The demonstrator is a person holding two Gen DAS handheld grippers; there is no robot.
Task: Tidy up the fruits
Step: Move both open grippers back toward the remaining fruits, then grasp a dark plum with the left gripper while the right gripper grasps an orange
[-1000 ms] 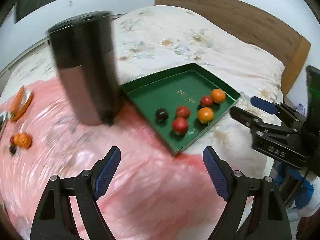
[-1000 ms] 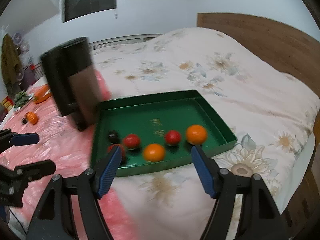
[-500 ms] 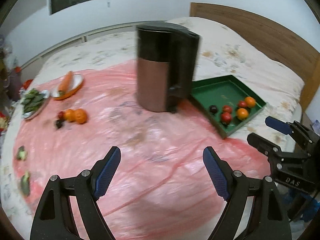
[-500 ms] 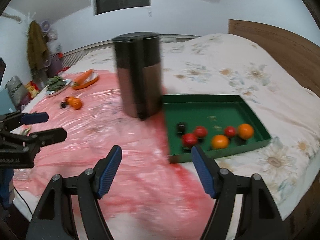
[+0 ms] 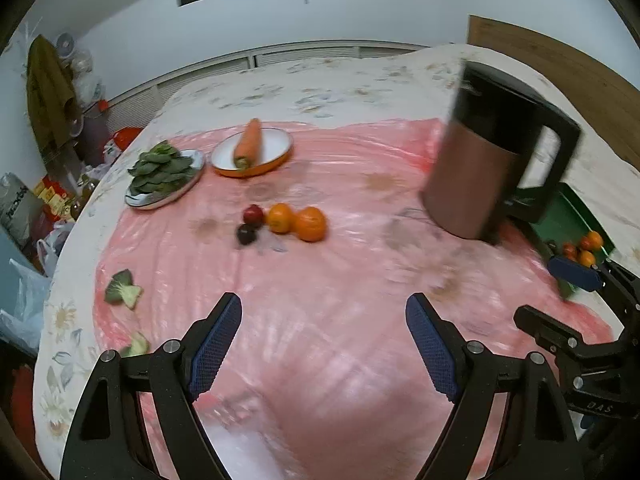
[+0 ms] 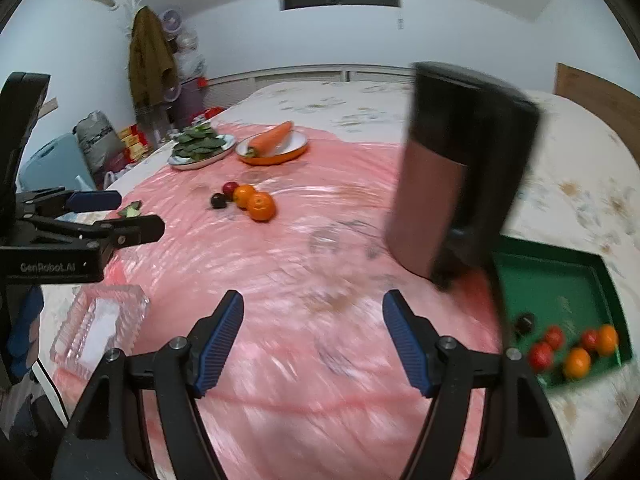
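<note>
On the bed (image 5: 360, 76), over a floral cream bedspread, lies a crinkled pink plastic sheet (image 5: 340, 320) that carries nearly everything in view. Near the middle of the sheet sits a tight cluster of loose fruit: two round oranges (image 5: 297, 221) touching each other, a small red fruit (image 5: 253, 213) just beside them and a dark, almost black fruit (image 5: 246, 234) in front of it. Further back stand a white plate piled with green leaves (image 5: 165, 176) and, just beside it, an orange-rimmed white dish holding one carrot (image 5: 251, 151). At the sheet's left edge lie two green vegetable scraps (image 5: 123, 289). To the right a tall kettle with a copper-coloured body and black top and handle (image 5: 492, 160) stands upright, blurred, and right behind it a shallow green rectangular tray (image 6: 568, 292) rests half on the sheet, half on the bedspread; in its near corner are gathered two oranges, three red fruits and one dark fruit (image 6: 568, 348). A clear ribbed glass dish (image 6: 98, 322) sits at the near left edge of the bed in the right wrist view. The left gripper (image 5: 324, 344) hangs above bare pink sheet with its blue-padded fingers spread wide and nothing between them. The right gripper (image 6: 314, 338) does the same, its fingers likewise wide apart and empty, over the sheet a little short of the kettle and the tray.
</note>
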